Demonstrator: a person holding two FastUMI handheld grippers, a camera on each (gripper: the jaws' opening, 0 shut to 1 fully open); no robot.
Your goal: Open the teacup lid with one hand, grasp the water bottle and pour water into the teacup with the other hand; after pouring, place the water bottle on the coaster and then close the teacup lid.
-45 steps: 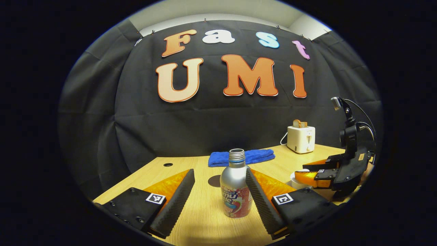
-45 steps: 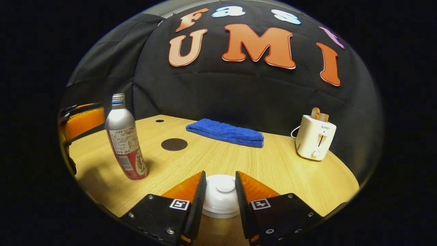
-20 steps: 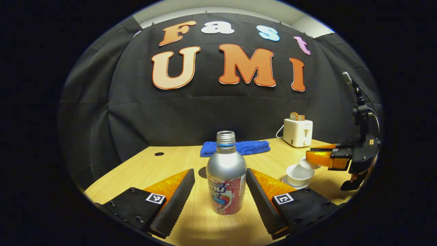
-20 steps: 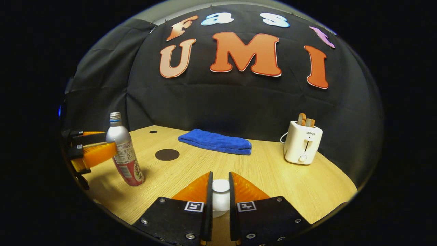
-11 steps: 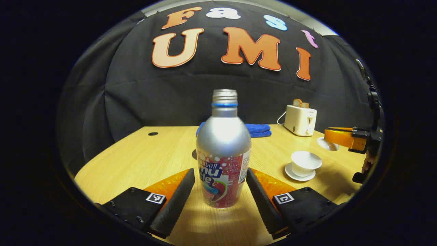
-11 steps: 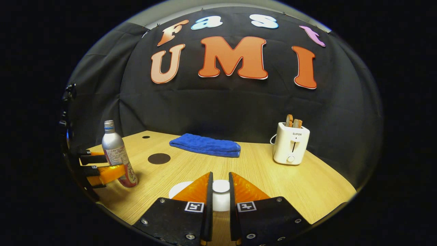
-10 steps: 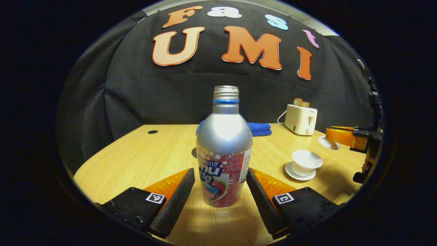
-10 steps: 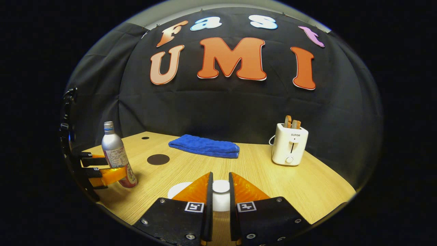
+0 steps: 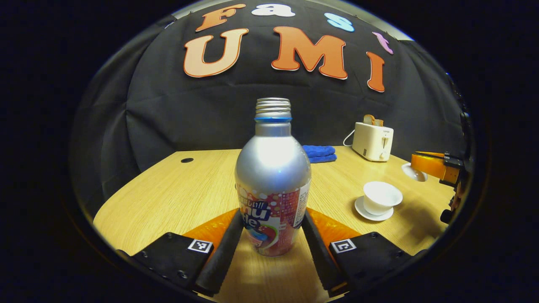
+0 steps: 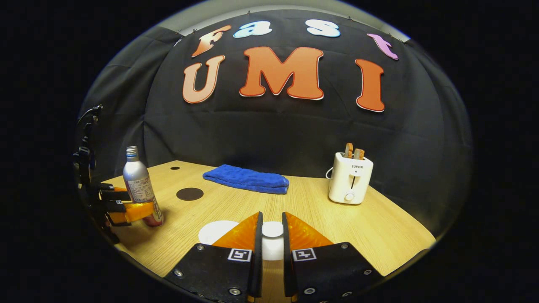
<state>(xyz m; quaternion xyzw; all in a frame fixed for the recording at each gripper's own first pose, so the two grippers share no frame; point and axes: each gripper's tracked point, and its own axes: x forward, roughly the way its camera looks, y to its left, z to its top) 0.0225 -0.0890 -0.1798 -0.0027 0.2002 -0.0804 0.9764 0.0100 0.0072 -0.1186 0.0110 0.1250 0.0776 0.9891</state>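
On the table, left gripper (image 9: 271,235) closes on the water bottle's (image 9: 273,176) lower body; smooth, likely slippery metal. Right gripper (image 10: 271,237) pinches the teacup lid (image 10: 272,230) knob, fragile.

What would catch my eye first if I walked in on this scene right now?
Probably the silver water bottle, upright on the wooden table between the fingers of the left gripper. Next, the open white teacup on its saucer to the right, its lid pinched by the right gripper. At the back stand a white toaster and a folded blue towel.
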